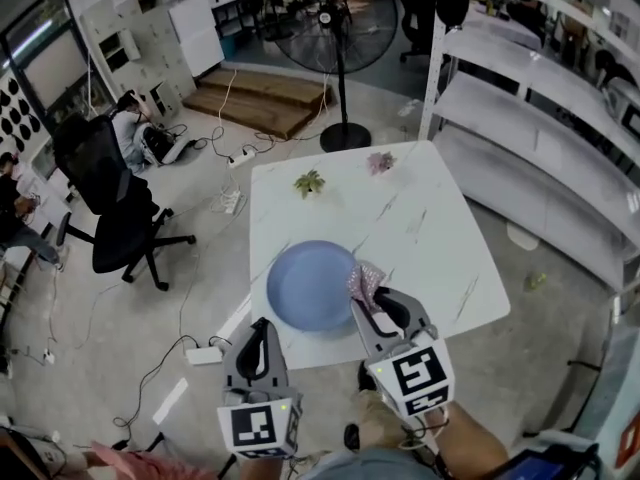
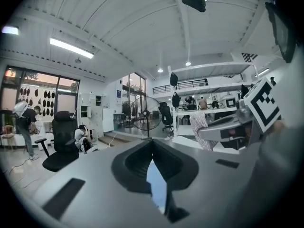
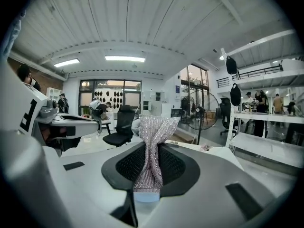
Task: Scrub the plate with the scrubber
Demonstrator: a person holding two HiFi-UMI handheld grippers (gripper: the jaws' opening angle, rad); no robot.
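1 black office chair (image 1: 120,218) is seen on the floor at far left, well apart from the white table (image 1: 430,218). The left gripper (image 1: 262,328) is held clenched on nothing, at 7 o'clock of the blue plate (image 1: 305,288). At the plate's 3 o'clock rim the scrubber (image 1: 364,282) is grasped by the right gripper (image 1: 378,300). A green sprig (image 1: 309,182) and a pink sprig (image 1: 381,161) are laid toward 12 o'clock, with a standing fan (image 1: 340,58) beyond.

White marbled surface (image 1: 430,218)
Green sprig (image 1: 309,182) at 11 o'clock, pink tuft (image 1: 381,161) at 1; black chair (image 1: 115,208) at 9, fan (image 1: 337,38) at 12.
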